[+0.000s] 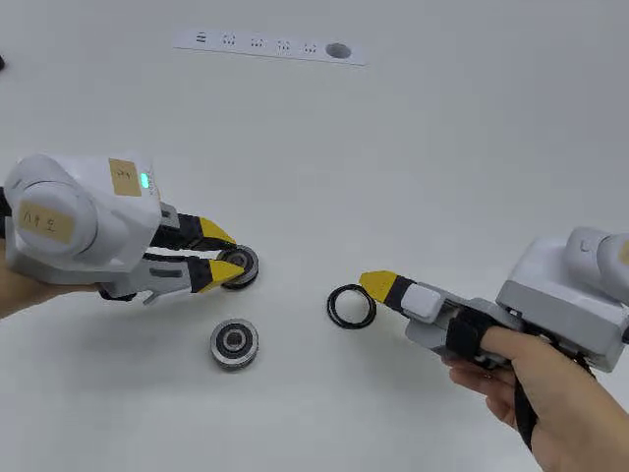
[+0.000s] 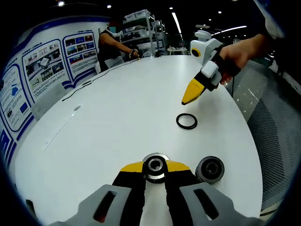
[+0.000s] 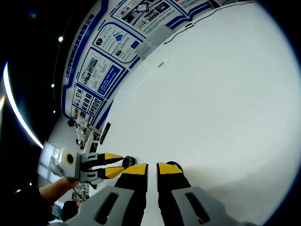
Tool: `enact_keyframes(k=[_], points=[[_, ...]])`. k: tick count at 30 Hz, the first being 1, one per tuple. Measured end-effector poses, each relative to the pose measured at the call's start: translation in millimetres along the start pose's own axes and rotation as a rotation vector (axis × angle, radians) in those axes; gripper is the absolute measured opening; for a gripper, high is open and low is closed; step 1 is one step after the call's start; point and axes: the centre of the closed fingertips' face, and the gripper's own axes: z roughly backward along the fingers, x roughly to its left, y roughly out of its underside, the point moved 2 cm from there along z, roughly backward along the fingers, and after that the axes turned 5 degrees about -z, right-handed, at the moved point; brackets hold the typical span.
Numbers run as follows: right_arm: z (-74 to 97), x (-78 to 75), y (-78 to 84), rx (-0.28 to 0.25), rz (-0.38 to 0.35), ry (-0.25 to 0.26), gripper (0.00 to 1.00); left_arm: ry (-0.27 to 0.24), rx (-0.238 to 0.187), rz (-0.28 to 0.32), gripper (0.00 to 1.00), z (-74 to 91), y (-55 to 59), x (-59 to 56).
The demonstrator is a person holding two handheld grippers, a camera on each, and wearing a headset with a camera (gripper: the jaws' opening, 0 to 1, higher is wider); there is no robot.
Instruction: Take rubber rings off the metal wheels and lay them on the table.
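Observation:
My left gripper [image 1: 224, 265] is shut on a small metal wheel [image 1: 242, 265], held just above the table; in the left gripper view that wheel [image 2: 155, 167] sits between the yellow tips [image 2: 155, 165] and its rim looks grey. A second wheel [image 1: 234, 343] [image 2: 209, 169] with a black rubber ring around it lies flat on the table nearby. One loose black rubber ring [image 1: 351, 306] [image 2: 186, 121] lies flat on the table. My right gripper [image 1: 378, 285] [image 3: 152, 170] hovers just right of the loose ring, its jaws a narrow gap apart and holding nothing.
A white power strip [image 1: 270, 45] lies at the far edge of the white table [image 1: 442, 147]. Display boards, shelving and a person stand beyond the table in the left gripper view. The right gripper view catches the left gripper [image 3: 113, 165] with its wheel [image 3: 129, 161].

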Motion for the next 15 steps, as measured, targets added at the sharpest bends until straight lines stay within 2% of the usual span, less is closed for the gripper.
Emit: enact_keyframes(k=[10,15], points=[[-4.8,10.9,1.0,0.008,-0.018,-0.029,0.08,0.018,-0.011,0.035,0.14,-1.3,2.3,-2.0],[-9.3,17.2,1.5,0.015,-0.018,-0.049,0.08,0.022,-0.016,0.030,0.14,-1.2,2.3,-1.5]])
